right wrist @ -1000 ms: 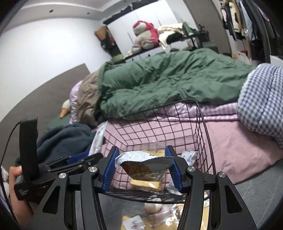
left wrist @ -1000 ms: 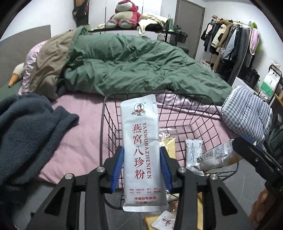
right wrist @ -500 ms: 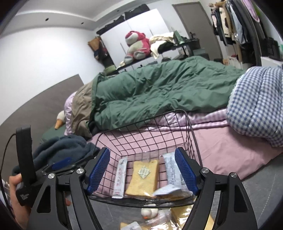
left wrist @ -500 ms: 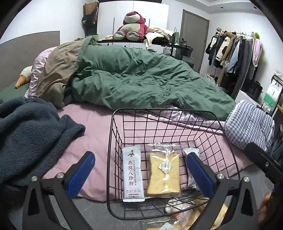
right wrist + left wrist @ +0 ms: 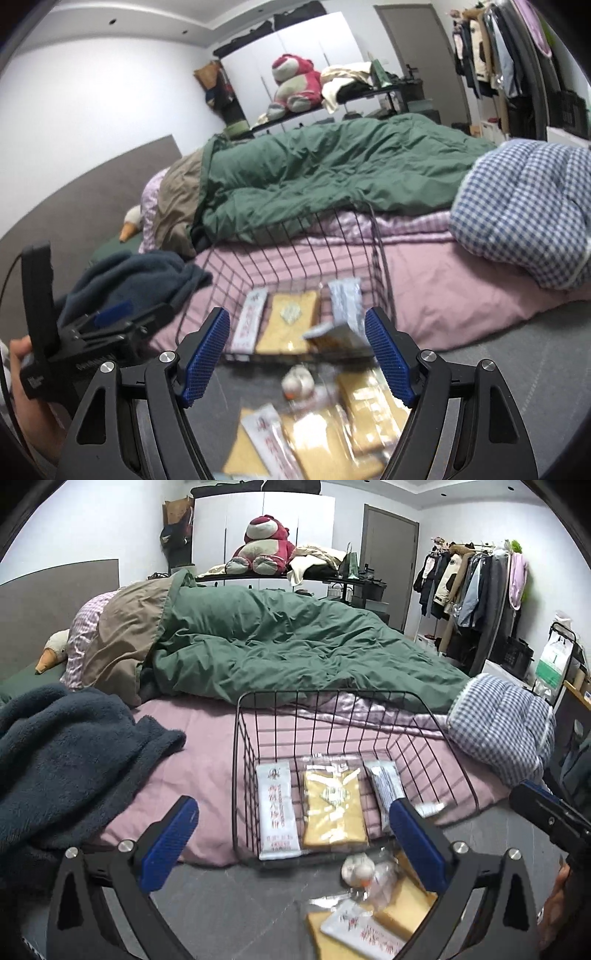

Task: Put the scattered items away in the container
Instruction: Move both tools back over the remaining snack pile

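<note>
A black wire basket (image 5: 243, 738) (image 5: 380, 258) stands at the edge of the bed. It holds a white powder sachet (image 5: 276, 808) (image 5: 251, 321), a yellow cake packet (image 5: 332, 812) (image 5: 291, 325) and white snack packets (image 5: 386, 786) (image 5: 343, 295). A crumpled packet (image 5: 334, 338) lies at the basket's near right corner. More packets (image 5: 365, 919) (image 5: 314, 428) and a small round white item (image 5: 356, 866) (image 5: 297, 378) lie on the grey surface below. My left gripper (image 5: 291, 845) and right gripper (image 5: 295, 358) are open and empty, in front of the basket.
A dark blue fleece blanket (image 5: 66, 760) lies left of the basket, a checked cushion (image 5: 498, 731) to its right, a green duvet (image 5: 295, 646) behind. A clothes rack (image 5: 476, 590) stands at the far right.
Both grippers opened and let go of their packets, which now lie in the basket. Both have since drawn back and dipped toward the loose packets below.
</note>
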Action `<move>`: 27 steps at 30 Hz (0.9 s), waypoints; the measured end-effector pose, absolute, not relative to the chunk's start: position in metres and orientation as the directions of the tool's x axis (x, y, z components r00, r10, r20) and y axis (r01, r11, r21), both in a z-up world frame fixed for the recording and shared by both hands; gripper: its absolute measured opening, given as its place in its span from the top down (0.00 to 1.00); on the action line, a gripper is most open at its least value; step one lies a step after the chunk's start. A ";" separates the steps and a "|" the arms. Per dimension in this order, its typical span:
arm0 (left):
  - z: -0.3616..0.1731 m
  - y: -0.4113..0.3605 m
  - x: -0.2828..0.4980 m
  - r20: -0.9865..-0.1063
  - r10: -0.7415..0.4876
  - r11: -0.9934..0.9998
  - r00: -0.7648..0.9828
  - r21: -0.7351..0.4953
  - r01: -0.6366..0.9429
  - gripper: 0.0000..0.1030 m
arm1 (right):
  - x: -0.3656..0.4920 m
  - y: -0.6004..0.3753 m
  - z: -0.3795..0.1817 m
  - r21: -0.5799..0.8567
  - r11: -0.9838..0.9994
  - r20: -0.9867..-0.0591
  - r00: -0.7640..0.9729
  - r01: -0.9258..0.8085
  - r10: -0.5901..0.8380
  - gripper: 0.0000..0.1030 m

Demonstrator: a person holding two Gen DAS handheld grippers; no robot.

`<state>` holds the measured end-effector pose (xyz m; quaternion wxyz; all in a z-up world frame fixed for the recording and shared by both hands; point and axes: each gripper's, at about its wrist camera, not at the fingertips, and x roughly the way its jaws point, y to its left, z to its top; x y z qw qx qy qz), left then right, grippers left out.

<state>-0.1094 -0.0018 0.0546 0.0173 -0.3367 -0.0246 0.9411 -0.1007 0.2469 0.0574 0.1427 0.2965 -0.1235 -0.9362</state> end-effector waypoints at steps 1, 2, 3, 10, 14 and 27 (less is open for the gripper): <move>0.053 -0.002 -0.104 -0.638 0.047 -0.998 -0.769 -0.055 -0.015 0.01 | -0.094 0.248 0.054 0.313 -0.931 -0.533 -0.777 0.188 -0.336 0.25; 0.051 -0.002 -0.100 -0.642 0.046 -0.998 -0.765 -0.053 -0.015 0.01 | -0.088 0.249 0.050 0.309 -0.933 -0.546 -0.769 0.184 -0.333 0.25; 0.048 -0.002 -0.094 -0.649 0.048 -0.998 -0.759 -0.052 -0.018 0.01 | -0.082 0.250 0.047 0.302 -0.936 -0.559 -0.762 0.181 -0.328 0.25; 0.012 0.009 -0.059 -0.723 0.057 -0.998 -0.688 -0.014 -0.068 0.01 | -0.047 0.256 0.016 0.239 -0.956 -0.652 -0.702 0.171 -0.288 0.25; 0.003 0.010 -0.049 -0.755 0.071 -0.997 -0.652 -0.044 -0.058 0.01 | -0.037 0.257 0.008 0.235 -0.958 -0.679 -0.678 0.163 -0.281 0.25; -0.014 0.033 -0.047 -0.784 0.080 -0.997 -0.616 -0.056 -0.057 0.01 | -0.033 0.267 -0.009 0.248 -0.959 -0.695 -0.664 0.137 -0.274 0.25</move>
